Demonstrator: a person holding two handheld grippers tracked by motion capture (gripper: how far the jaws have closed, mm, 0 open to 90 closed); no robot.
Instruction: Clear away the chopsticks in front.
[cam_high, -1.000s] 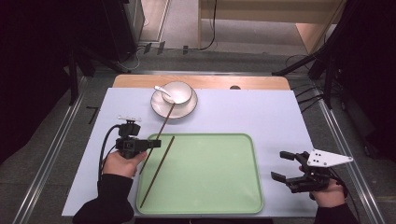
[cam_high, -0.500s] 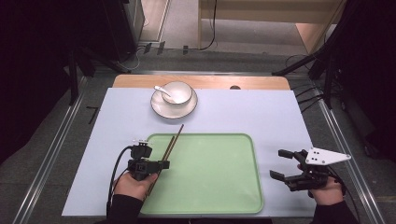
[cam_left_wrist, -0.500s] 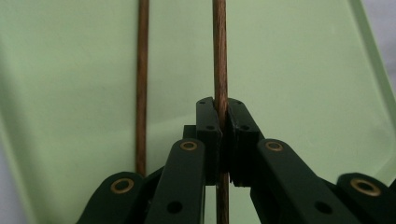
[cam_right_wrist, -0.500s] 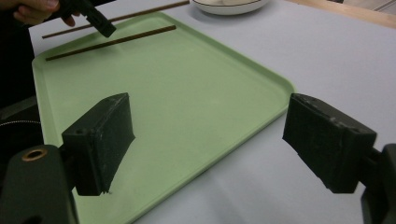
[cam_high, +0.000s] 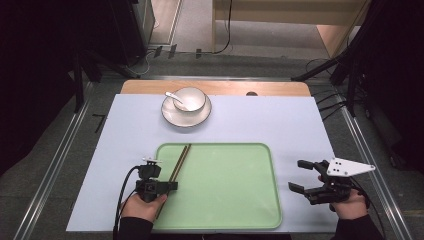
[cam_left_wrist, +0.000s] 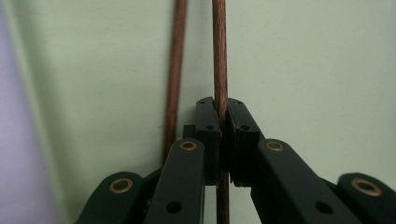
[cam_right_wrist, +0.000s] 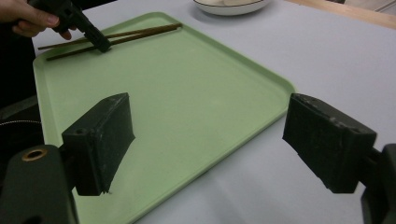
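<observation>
Left claw (cam_high: 172, 186) low, clamped on chopstick (cam_left_wrist: 220, 56)

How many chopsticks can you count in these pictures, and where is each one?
2. One chopstick is clamped in the left gripper over the green tray; the other chopstick lies beside it on the tray's left side.

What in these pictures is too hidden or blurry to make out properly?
- Near ends of the chopsticks: high view, covered by the left gripper and hand.
- What is in the bowl under the spoon: high view, too small; right gripper view, cut by the top edge.
- Tray surface: left gripper view, blurred.
</observation>
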